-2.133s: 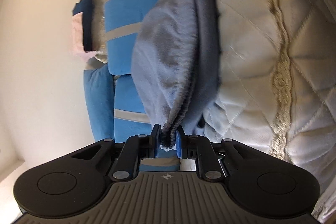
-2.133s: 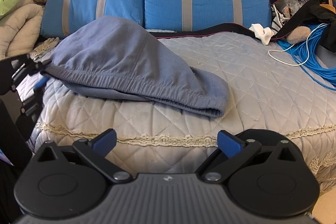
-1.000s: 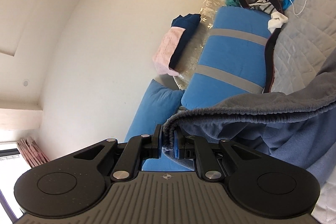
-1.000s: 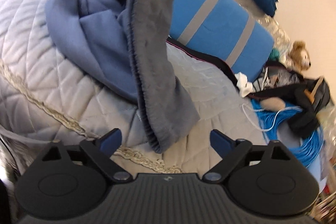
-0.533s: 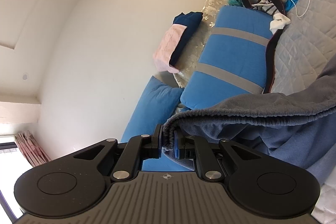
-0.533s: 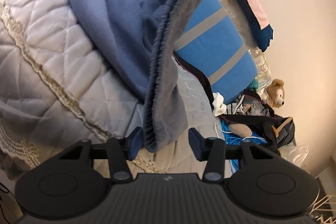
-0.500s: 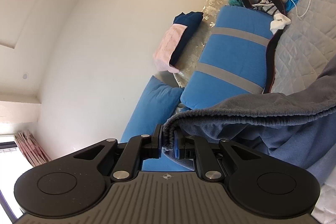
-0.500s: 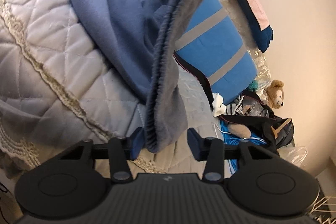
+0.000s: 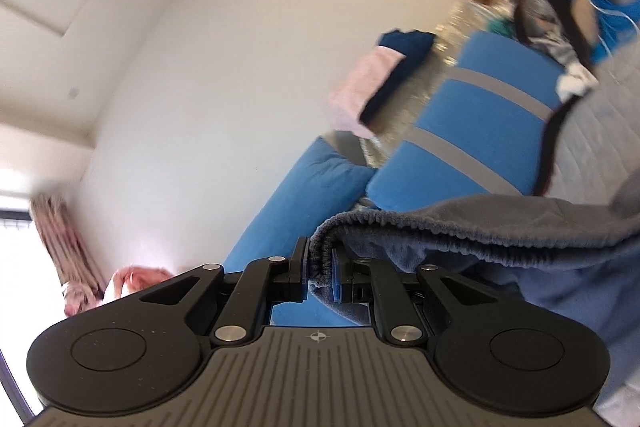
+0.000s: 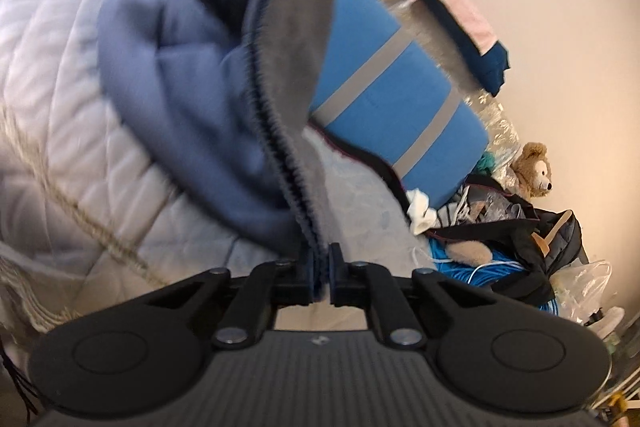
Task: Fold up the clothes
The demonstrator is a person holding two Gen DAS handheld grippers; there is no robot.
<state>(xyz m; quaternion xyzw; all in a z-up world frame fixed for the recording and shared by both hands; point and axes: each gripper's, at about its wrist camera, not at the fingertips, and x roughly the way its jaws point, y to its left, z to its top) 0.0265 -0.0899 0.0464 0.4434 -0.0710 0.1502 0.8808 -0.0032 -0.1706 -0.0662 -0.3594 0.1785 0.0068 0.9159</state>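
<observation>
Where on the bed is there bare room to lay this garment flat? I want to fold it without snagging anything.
The quilt is bare between the gold-trimmed edge and the striped blue pillows, under the lifted blue garment. It is crowded by the wall: black bag, blue cable and teddy bear.

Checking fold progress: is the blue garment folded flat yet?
No. The blue garment hangs bunched off the bed, its elastic edge pinched in both tongs.

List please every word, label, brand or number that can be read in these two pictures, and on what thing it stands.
None: no readable word or number shows.
Left gripper: only a small crosshair mark on its body, no text.
Right gripper: a small pale mark on its body, too blurred to read.
Blue garment: no label visible.
</observation>
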